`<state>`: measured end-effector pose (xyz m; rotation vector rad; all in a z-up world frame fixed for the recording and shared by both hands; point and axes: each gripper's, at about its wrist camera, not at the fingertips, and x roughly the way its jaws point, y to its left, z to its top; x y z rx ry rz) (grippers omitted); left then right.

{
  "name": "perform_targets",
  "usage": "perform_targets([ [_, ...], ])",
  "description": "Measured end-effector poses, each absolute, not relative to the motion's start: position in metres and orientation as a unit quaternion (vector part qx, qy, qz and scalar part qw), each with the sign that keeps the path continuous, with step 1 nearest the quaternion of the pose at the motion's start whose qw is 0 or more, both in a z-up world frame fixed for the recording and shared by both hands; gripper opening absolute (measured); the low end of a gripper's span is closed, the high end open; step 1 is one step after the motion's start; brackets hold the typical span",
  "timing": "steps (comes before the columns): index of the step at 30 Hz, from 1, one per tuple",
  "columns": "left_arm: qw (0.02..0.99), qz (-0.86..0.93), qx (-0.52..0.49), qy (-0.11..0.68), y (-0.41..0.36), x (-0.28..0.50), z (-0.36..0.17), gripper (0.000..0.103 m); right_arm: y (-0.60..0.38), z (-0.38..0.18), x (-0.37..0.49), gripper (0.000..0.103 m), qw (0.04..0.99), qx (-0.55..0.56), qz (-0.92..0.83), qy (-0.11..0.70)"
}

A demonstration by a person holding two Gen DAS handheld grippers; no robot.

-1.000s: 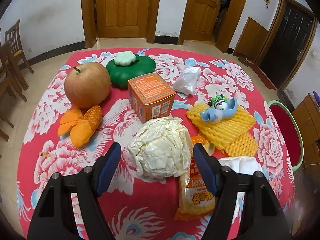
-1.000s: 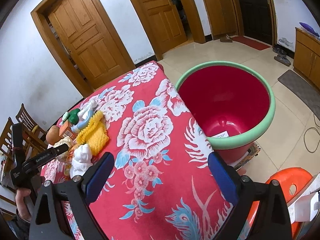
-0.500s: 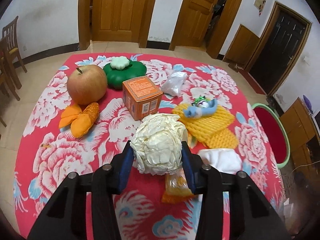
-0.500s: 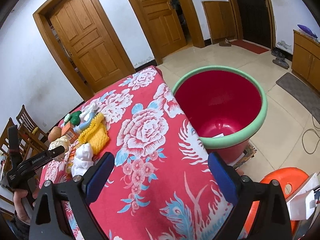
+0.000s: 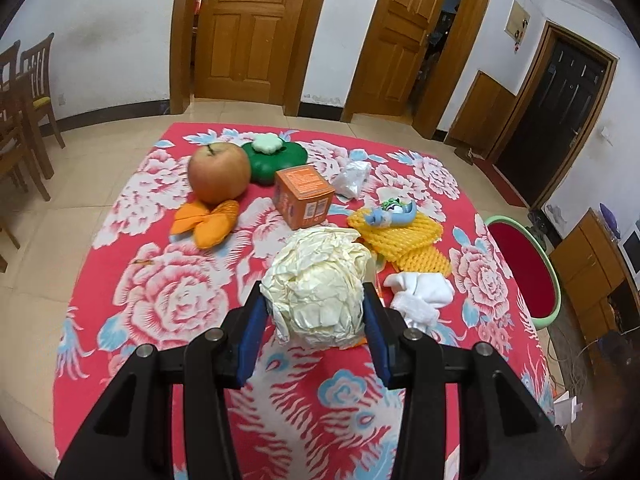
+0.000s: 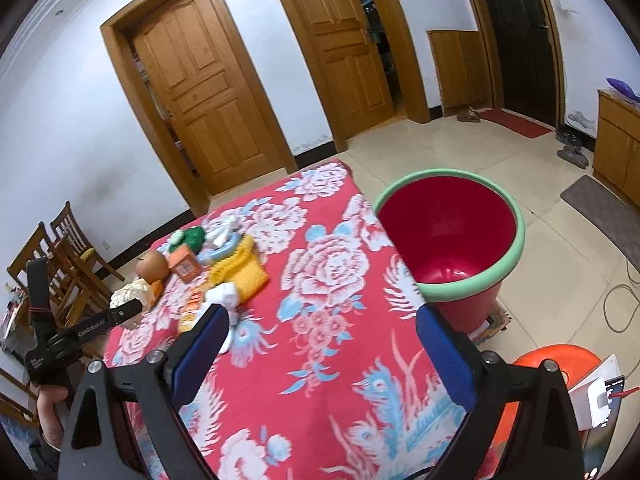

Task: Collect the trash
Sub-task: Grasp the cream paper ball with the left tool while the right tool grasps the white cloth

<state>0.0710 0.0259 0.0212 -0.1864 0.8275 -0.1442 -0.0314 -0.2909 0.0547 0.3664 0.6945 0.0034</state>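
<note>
My left gripper (image 5: 314,300) is shut on a crumpled cream paper ball (image 5: 320,284), held a little above the red flowered tablecloth (image 5: 168,300). Loose on the cloth lie a white tissue wad (image 5: 420,296), a yellow foam net (image 5: 404,240) and a clear plastic bag (image 5: 352,178). A red bin with a green rim (image 6: 516,256) stands on the floor by the table's right side. My right gripper (image 6: 320,320) hangs open over the near part of the table, holding nothing. The right wrist view shows the paper ball (image 6: 132,292) in the left gripper at far left.
An apple (image 5: 218,172), a green pumpkin toy (image 5: 276,156), an orange box (image 5: 306,196), an orange corn toy (image 5: 208,222) and a blue figure (image 5: 392,212) sit on the table. Wooden chairs (image 5: 20,108) stand at left. An orange stool (image 6: 556,364) is beside the bin.
The left jaws closed on the paper ball and lifted it off the cloth, uncovering less of the snack packet beneath. The right gripper rose and stayed open.
</note>
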Motion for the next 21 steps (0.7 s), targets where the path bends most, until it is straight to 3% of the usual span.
perform_targets([
  [7, 0.914, -0.065, -0.089, 0.391, 0.043, 0.062, 0.024, 0.046, -0.263, 0.063, -0.025, 0.092, 0.921, 0.172, 0.037, 0.348],
  [13, 0.917, -0.066, -0.087, 0.384, 0.055, 0.067, 0.020, 0.046, -0.230, 0.051, 0.001, 0.081, 0.904, 0.171, 0.064, 0.387],
  [21, 0.916, -0.071, -0.104, 0.381, 0.068, 0.083, 0.008, 0.046, -0.186, 0.025, 0.044, 0.078, 0.888, 0.164, 0.074, 0.423],
])
